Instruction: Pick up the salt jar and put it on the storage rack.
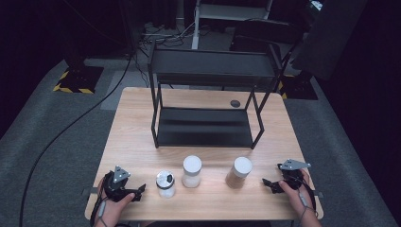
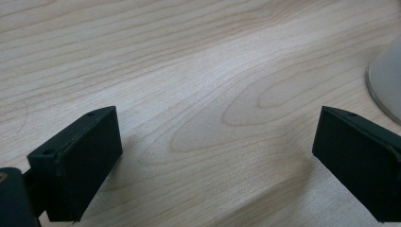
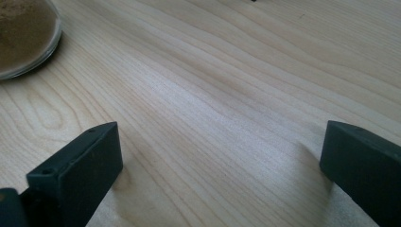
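Note:
Three jars stand in a row near the table's front edge. A clear jar (image 1: 165, 183) with a white lid is on the left, a white jar (image 1: 191, 170) in the middle, and a jar of brown powder (image 1: 238, 172) on the right. My left gripper (image 1: 138, 191) rests on the table left of the clear jar, open, with bare wood between its jaws (image 2: 213, 156). The base of the clear jar (image 2: 385, 82) shows at the right edge of the left gripper view. My right gripper (image 1: 267, 183) rests right of the brown jar (image 3: 23, 38), open and holding nothing (image 3: 220, 163).
A black two-tier metal shelf (image 1: 208, 99) stands on the far half of the wooden table (image 1: 137, 137). A small dark round thing (image 1: 235, 102) lies by the shelf's right rear leg. Dark stands and cables sit on the floor beyond.

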`<act>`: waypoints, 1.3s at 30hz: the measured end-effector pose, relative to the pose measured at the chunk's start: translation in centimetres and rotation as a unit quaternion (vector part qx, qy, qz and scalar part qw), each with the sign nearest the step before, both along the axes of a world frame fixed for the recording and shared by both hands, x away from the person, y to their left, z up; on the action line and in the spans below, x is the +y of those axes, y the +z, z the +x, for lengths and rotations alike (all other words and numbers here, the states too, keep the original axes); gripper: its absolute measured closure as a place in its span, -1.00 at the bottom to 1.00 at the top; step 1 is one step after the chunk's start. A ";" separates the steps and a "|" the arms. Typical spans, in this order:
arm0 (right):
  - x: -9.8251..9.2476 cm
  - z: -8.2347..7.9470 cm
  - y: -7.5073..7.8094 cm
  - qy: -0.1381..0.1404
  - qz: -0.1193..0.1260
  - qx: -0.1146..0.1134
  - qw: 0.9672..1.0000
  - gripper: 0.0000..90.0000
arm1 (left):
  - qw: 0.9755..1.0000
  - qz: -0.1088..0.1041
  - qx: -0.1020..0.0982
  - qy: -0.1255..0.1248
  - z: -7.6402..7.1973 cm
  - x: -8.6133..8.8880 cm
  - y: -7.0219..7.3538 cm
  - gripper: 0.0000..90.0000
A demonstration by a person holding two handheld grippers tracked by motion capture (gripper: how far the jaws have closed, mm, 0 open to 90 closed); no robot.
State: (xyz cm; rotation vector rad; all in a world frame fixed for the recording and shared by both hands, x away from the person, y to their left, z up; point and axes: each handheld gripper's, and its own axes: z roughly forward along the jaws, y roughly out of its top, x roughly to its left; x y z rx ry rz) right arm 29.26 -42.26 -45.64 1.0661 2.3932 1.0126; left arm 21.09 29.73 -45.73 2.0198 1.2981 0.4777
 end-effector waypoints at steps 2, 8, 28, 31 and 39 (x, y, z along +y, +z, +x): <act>0.0 0.0 0.0 0.000 0.000 0.000 1.000 -1.00 | 1.000 -0.003 -0.009 0.000 -0.3 0.1 0.0 -0.92; 0.0 0.0 0.0 0.000 0.000 0.000 1.000 -1.00 | 0.999 -0.005 -0.047 0.003 -1.6 0.0 0.8 -0.92; 0.0 0.0 0.0 0.000 0.000 0.000 1.000 -1.00 | 0.990 -0.060 -0.130 -0.015 -4.3 0.3 3.2 -0.87; 0.0 0.0 0.0 0.000 0.000 0.000 1.000 -1.00 | 0.988 -0.065 -0.138 -0.021 -4.5 0.2 3.5 -0.86; 0.0 0.0 0.0 0.000 0.000 0.000 1.000 -1.00 | 0.985 -0.072 -0.152 -0.038 -4.7 -0.7 4.3 -0.85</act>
